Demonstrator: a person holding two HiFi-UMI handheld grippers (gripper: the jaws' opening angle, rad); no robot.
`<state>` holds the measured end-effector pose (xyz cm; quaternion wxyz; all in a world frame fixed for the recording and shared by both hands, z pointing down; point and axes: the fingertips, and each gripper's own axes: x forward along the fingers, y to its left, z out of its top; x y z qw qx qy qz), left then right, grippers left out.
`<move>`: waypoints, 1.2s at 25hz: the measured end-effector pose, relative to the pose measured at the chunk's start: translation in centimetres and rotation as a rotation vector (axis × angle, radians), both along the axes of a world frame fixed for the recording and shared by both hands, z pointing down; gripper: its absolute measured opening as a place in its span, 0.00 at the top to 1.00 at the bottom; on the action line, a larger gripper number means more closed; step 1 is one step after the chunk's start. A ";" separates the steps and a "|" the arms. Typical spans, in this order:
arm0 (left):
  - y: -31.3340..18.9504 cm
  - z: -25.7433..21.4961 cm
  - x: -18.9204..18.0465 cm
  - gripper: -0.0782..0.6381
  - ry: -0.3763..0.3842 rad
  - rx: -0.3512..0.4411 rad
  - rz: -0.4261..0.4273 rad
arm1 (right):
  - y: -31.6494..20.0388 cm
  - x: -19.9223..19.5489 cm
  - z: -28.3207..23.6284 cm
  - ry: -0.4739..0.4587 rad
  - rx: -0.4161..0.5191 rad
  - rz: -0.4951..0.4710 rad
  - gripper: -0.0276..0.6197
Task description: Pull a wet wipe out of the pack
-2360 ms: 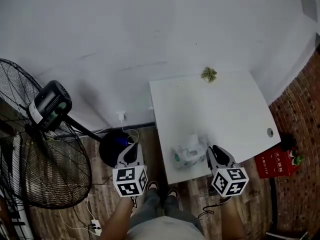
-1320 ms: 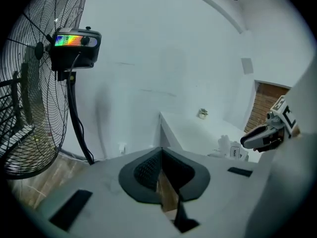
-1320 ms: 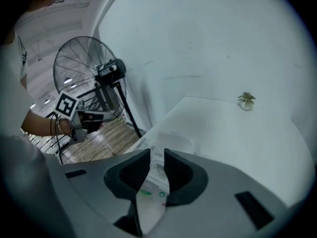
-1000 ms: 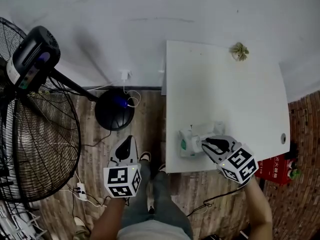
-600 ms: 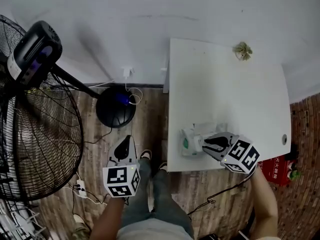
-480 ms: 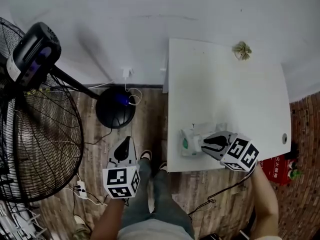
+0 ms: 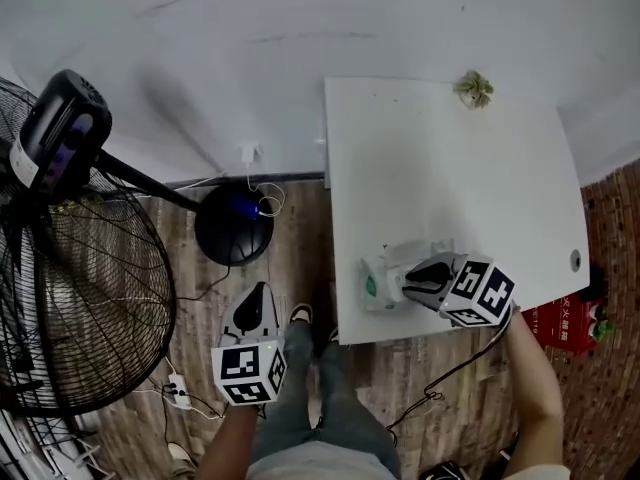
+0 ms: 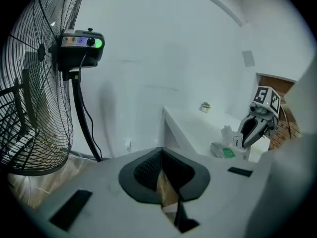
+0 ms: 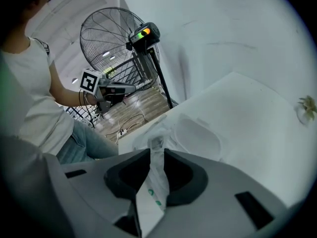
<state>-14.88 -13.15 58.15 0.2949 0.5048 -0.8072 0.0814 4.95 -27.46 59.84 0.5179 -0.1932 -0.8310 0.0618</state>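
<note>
A wet wipe pack lies near the front left corner of the white table. My right gripper reaches it from the right, shut on a white strip with green print, the pack's top flap, which rises from the crumpled pack between the jaws. In the left gripper view the pack sits under the right gripper. My left gripper hangs over the wooden floor left of the table, shut and holding nothing.
A large standing fan with a round black base stands at the left by the white wall. A small dried plant sits at the table's far edge. A power strip and cables lie on the floor. A red box sits at the right.
My right gripper has swung from beside the pack at the table's front edge onto it and shut on its flap. My left gripper stays low over the floor.
</note>
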 end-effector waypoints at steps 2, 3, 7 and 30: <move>0.0 0.1 0.1 0.88 0.000 -0.002 0.005 | 0.1 0.0 0.3 0.004 0.002 0.007 0.82; 0.0 0.1 0.2 0.88 0.000 -0.003 0.008 | 0.1 0.0 0.4 0.007 0.004 0.009 0.82; -0.1 0.0 0.6 0.88 -0.004 -0.007 0.018 | 0.2 0.0 0.7 0.013 0.008 0.016 0.83; -0.3 0.0 0.9 0.88 -0.003 -0.021 0.021 | 0.3 0.2 1.7 0.102 -0.167 0.087 0.86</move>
